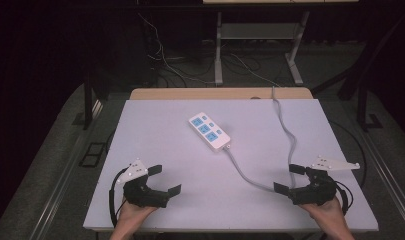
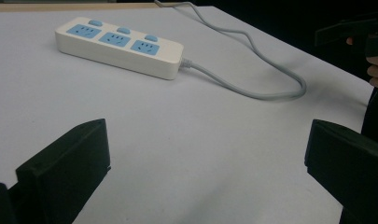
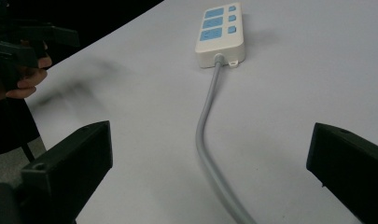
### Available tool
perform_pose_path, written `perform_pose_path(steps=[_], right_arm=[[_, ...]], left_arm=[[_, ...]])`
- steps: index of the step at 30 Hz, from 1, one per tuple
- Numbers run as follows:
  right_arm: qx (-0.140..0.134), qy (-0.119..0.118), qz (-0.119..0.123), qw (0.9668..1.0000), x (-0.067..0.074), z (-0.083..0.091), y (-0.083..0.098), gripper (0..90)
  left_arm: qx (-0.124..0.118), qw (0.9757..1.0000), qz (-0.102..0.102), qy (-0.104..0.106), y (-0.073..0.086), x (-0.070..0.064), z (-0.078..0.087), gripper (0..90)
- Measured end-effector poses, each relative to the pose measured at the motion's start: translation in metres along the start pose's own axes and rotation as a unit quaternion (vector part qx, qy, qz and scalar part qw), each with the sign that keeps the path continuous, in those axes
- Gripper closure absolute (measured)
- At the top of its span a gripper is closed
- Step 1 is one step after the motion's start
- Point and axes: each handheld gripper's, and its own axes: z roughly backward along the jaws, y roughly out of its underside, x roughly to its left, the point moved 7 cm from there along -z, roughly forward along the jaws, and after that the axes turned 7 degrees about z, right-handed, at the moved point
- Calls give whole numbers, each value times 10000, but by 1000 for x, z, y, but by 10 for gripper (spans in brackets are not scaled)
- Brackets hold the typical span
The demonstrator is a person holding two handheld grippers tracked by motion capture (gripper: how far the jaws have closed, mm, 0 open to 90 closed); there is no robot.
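A white power strip (image 1: pixel 209 131) with blue sockets lies near the middle of the pale table (image 1: pixel 155 150); it is also in the left gripper view (image 2: pixel 119 46) and the right gripper view (image 3: pixel 220 33). Its grey cable (image 1: pixel 250 177) curves toward the front right, then runs back past the far edge. My left gripper (image 1: pixel 165 180) rests at the front left, jaws wide open over bare table. At the front right, my right gripper (image 1: pixel 289 178) stands open too, and the cable (image 3: pixel 210 140) passes between its jaws untouched.
The table's front edge lies just behind both hands. Beyond the far edge, a wooden board (image 1: pixel 220 93), metal table legs (image 1: pixel 218 50) and loose cables (image 1: pixel 165 60) stand on the dark floor.
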Motion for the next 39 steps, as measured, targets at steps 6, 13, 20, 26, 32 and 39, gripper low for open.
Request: perform_pose_path(steps=[6,13,20,26,32,39], right_arm=[[54,-85,2,9999,2,-4,0,3],[89,-130,30,9999,4,-4,1,3],[168,-161,24,9997,4,-3,3,3],[214,-173,-1,9996,3,-3,6,3],[222,-167,0,9996,2,-3,7,3],[243,-156,-19,9996,2,-4,8,3]], left_arm=[[1,10000,51,-22,-1,1,1,0],[11,10000,83,-3,-3,-1,3,0],[101,9999,37,8,-3,-4,1,0],[284,9996,-24,3,-3,-6,-3,0],[426,9991,-38,70,-7,-7,-8,0],[585,9981,-137,138,-17,-12,-15,0]])
